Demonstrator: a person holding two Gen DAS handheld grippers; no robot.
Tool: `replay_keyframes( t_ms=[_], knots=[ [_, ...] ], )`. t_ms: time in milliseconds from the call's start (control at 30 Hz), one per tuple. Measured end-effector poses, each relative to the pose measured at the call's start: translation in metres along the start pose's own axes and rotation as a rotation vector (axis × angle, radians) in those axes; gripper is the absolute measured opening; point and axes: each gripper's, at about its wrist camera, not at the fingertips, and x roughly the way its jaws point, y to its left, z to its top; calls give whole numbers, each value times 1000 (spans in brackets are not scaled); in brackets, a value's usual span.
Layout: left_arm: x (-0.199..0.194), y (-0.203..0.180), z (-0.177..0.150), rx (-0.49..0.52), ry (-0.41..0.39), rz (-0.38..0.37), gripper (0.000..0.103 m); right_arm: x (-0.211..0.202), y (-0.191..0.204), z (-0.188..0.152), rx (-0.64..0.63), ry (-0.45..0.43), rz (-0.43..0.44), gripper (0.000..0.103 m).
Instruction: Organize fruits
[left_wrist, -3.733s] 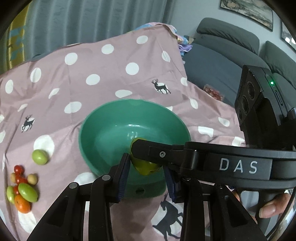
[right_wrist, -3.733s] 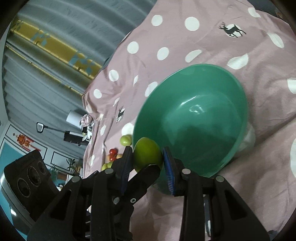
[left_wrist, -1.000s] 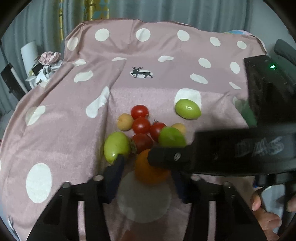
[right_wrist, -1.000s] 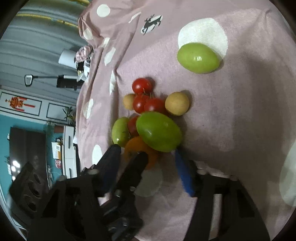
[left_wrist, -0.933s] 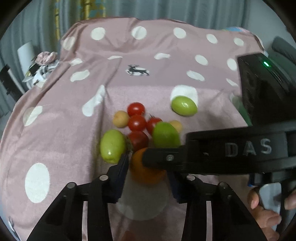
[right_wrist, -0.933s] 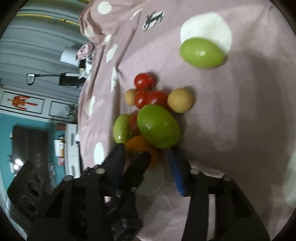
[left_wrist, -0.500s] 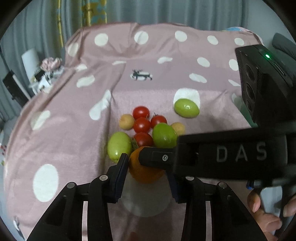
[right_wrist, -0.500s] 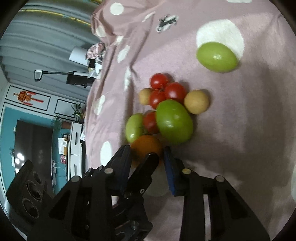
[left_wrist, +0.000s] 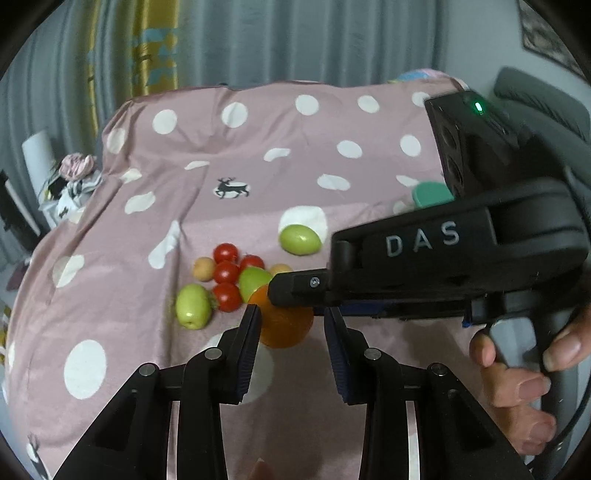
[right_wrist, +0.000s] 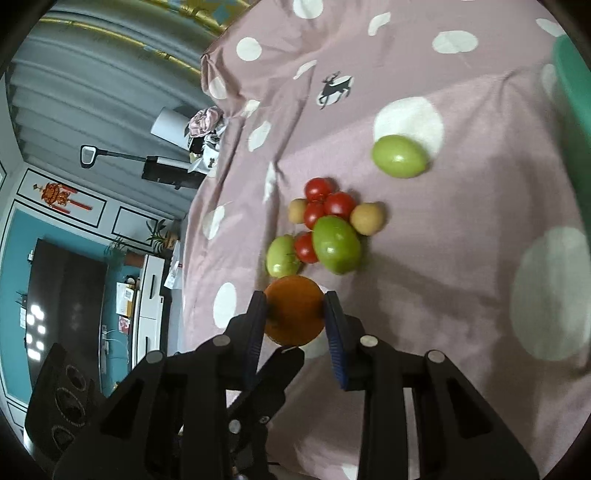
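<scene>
An orange (right_wrist: 293, 310) is clamped between the blue pads of my right gripper (right_wrist: 295, 317) and held just above the pink dotted cloth (right_wrist: 461, 280). The orange (left_wrist: 284, 325) also sits between the open fingers of my left gripper (left_wrist: 291, 332), whose pads stand apart from it. Behind lie a big green fruit (right_wrist: 336, 243), a smaller green one (right_wrist: 282, 256), several red tomatoes (right_wrist: 327, 205), two tan fruits (right_wrist: 365, 218) and a lone green fruit (right_wrist: 399, 156). The green bowl's rim (right_wrist: 572, 85) shows at the right edge, and also in the left wrist view (left_wrist: 430, 194).
The right gripper's black body (left_wrist: 443, 266) crosses the left wrist view over the fruit pile. Grey curtains (left_wrist: 295, 40) hang behind the table. A grey sofa (left_wrist: 546, 99) stands at the far right. A TV cabinet (right_wrist: 147, 291) lies below the cloth's left edge.
My right gripper has shut on the orange and lifted it back from the pile. Both views have pulled away from the fruits. Earlier, it carried a green fruit at the bowl.
</scene>
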Motion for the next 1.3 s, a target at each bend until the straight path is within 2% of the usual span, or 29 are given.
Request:
replay_keyframes(
  t_ms=[33, 67, 100, 133, 200, 267, 333, 367, 433, 533, 600, 700, 733, 800, 900, 1000, 1100, 1200, 1300],
  knots=[
    [-1, -5, 0, 18, -1, -2, 36, -4, -2, -2, 2, -4, -2, 32],
    [-2, -8, 1, 22, -2, -5, 36, -10, -4, -4, 2, -14, -4, 26],
    [-1, -11, 2, 19, 5, -28, 36, -16, -5, -4, -3, -28, 3, 8],
    [-1, -13, 1, 14, 9, -54, 36, -23, -6, -4, -4, -31, 54, 4],
    [2, -17, 0, 22, 13, -29, 36, -32, -7, -5, -17, -34, 83, 7],
    [8, -19, -5, 42, 25, 36, 36, -32, -7, -5, -37, -40, -1, 9],
    [17, -13, -10, 26, 74, 28, 36, -25, -21, -4, 31, -31, -22, 9],
    [21, -8, -13, 19, 92, 39, 36, -19, -29, -3, 65, -11, -10, 10],
    [25, 2, -18, 34, 110, 100, 36, -9, -41, -1, 115, 29, -23, 20],
    [25, 18, -23, 46, 133, 163, 36, 0, -46, 0, 133, 32, -57, 38],
    [26, 31, -25, 21, 162, 171, 37, 7, -40, 0, 128, 44, -47, 59],
    [30, 48, -31, -5, 213, 200, 39, 21, -26, -2, 112, 75, -10, 69],
    [29, 51, -33, -3, 216, 188, 40, 26, -22, -4, 108, 84, -1, 70],
    [30, 54, -34, -5, 215, 162, 40, 41, -13, -6, 89, 107, 9, 79],
    [37, 53, -31, -6, 216, 169, 43, 57, -9, -8, 102, 110, 9, 87],
    [43, 52, -30, 5, 195, 166, 47, 65, -2, -8, 79, 107, 13, 90],
    [43, 56, -29, -33, 184, 148, 47, 67, 1, -7, 61, 97, 10, 89],
    [43, 60, -27, -68, 177, 137, 47, 71, 4, -7, 37, 96, -1, 81],
    [43, 62, -26, -104, 160, 137, 47, 76, 10, -7, 4, 94, -2, 81]
  ],
)
